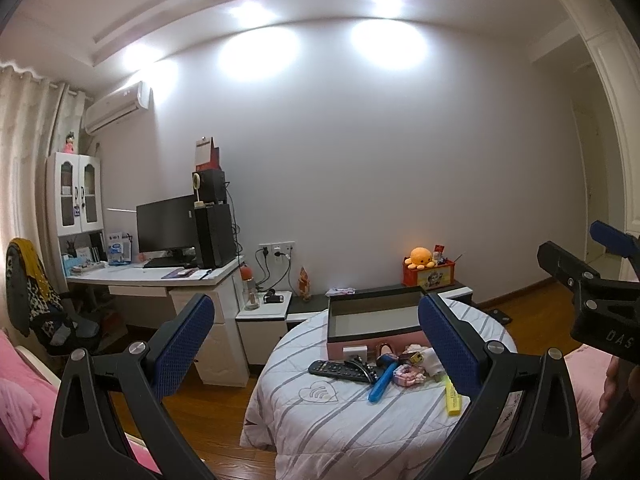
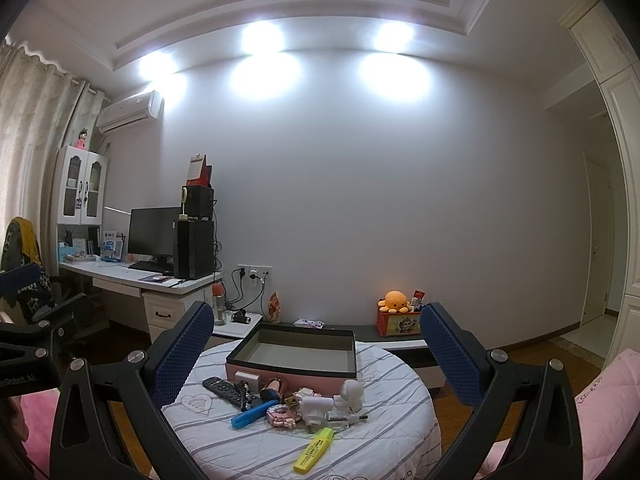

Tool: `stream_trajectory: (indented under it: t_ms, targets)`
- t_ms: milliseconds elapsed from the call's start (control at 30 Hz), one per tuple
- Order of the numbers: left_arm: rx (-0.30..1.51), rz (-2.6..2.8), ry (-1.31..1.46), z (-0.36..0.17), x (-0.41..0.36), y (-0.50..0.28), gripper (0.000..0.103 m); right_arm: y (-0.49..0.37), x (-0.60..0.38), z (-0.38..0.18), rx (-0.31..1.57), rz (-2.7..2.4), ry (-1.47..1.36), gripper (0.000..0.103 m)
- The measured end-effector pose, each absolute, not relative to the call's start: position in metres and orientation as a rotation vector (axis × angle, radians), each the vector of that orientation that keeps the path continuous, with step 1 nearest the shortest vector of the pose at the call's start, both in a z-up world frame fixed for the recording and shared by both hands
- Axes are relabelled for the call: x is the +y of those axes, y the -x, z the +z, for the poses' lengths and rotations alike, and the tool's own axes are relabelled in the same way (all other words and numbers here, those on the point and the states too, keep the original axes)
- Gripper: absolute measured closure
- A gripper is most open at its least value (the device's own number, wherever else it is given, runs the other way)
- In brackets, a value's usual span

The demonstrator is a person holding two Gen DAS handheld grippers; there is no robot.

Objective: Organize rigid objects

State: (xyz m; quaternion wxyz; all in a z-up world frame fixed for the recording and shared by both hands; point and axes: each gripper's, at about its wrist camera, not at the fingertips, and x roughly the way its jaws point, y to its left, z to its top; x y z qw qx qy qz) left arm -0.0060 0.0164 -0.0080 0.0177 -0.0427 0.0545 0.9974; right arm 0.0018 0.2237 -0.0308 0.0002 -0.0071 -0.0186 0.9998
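Left gripper (image 1: 316, 344) jaws wide apart, nothing between them, level, low in the frame. Right gripper (image 2: 316, 354) same: spread wide, empty. Round stool with white grey-striped quilted cover (image 2: 360, 452) sits lower centre of both views. On it, toward the back, an open rectangular pink box with dark rim and grey interior (image 2: 296, 350), empty as far as visible. In front of the box, a loose cluster: black remote control (image 2: 224, 390), white wall charger (image 2: 248, 379) touching the box front, blue plastic pen-shaped tool (image 2: 252, 416), small white robot figurine (image 2: 352, 394), pink toy piece (image 2: 280, 416). Yellow highlighter marker (image 2: 314, 450) lies apart, nearest the camera, lower centre.
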Motion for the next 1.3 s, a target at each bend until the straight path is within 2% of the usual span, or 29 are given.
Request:
stream_trajectory:
  t_ms: [933, 1300]
  targets:
    - [0.180, 3.098, 0.151, -0.009, 0.016, 0.007, 0.000, -0.003, 0.224, -0.033, -0.088, 3.150, 0.050, 0.000]
    - [0.161, 3.082, 0.312, -0.042, 0.021, 0.047, 0.000, 0.022, 0.235, -0.053, -0.083, 3.134, 0.157, 0.000]
